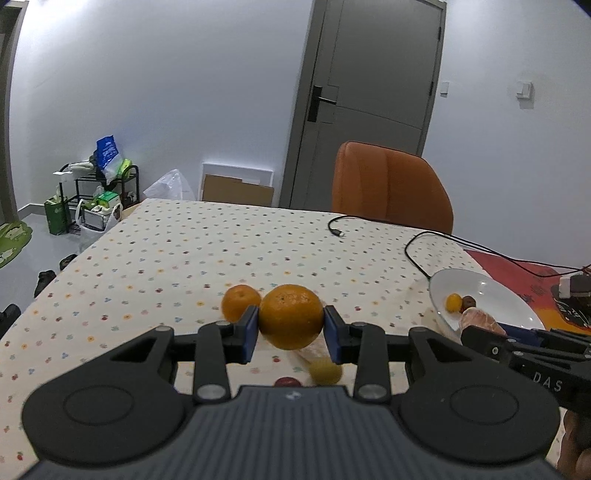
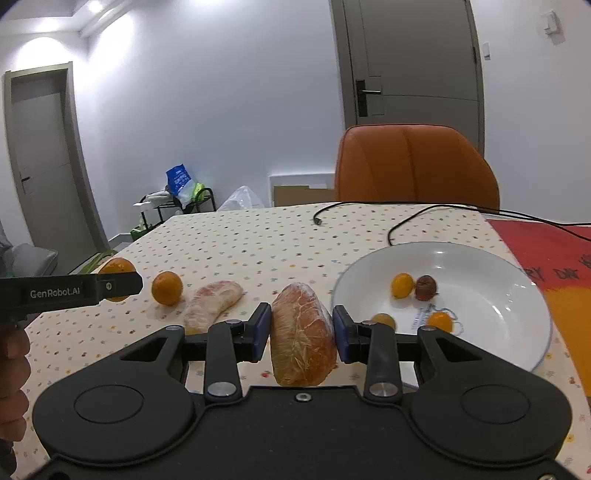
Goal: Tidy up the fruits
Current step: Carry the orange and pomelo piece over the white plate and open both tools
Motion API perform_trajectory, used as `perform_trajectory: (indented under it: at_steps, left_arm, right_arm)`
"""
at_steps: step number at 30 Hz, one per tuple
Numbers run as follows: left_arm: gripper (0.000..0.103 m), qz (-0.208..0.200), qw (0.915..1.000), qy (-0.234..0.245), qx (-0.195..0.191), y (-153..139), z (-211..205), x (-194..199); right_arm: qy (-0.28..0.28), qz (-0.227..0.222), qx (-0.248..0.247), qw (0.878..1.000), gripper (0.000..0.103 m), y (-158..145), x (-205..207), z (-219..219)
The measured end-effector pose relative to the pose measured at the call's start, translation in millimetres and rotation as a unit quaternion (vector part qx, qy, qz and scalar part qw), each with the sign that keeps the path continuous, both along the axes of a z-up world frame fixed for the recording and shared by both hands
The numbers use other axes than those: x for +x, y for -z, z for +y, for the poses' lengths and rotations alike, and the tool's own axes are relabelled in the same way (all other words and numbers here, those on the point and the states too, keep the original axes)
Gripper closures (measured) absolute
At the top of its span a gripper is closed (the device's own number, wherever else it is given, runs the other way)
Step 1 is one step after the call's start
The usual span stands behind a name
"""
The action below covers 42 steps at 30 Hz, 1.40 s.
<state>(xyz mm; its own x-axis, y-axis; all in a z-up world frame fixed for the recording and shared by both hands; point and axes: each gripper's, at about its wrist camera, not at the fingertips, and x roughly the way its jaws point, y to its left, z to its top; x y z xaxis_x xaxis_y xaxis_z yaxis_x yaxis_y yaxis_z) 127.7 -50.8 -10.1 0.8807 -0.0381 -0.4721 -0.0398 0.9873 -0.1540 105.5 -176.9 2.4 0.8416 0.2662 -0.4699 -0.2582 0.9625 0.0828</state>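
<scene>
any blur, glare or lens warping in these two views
Left wrist view: the small yellow fruit under the held orange is smeared soft, and the door frame bows from fisheye. Right wrist view: ceiling lights blow out top left, glints streak the white plate, and the wrapped pomelo wedge stays sharp.

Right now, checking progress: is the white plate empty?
Not empty: the white plate holds small yellow fruits and one dark fruit.

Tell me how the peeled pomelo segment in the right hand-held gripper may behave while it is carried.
The peeled pomelo segment looks soft and membrane-covered, so a hard squeeze may tear it. It hangs below the right hand-held gripper, so it might slip or tilt.
</scene>
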Motion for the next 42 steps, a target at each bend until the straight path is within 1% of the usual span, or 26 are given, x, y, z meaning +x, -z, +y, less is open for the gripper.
perform_trajectory:
  at_steps: [11, 21, 42]
  left_arm:
    - [0.067, -0.003, 0.9997, 0.022, 0.006, -3, -28, 13]
    - [0.067, -0.012, 0.9989, 0.044, 0.014, -11, -54, 31]
    - [0.067, 0.018, 0.9942, 0.101, 0.033, 0, -119, 82]
  right_arm:
    - [0.032, -0.001, 0.006, 0.999, 0.069, 2, 1, -33]
    - [0.057, -0.001, 0.010, 0.998, 0.069, 2, 6, -61]
    - [0.100, 0.014, 0.021, 0.995, 0.069, 13, 33, -112]
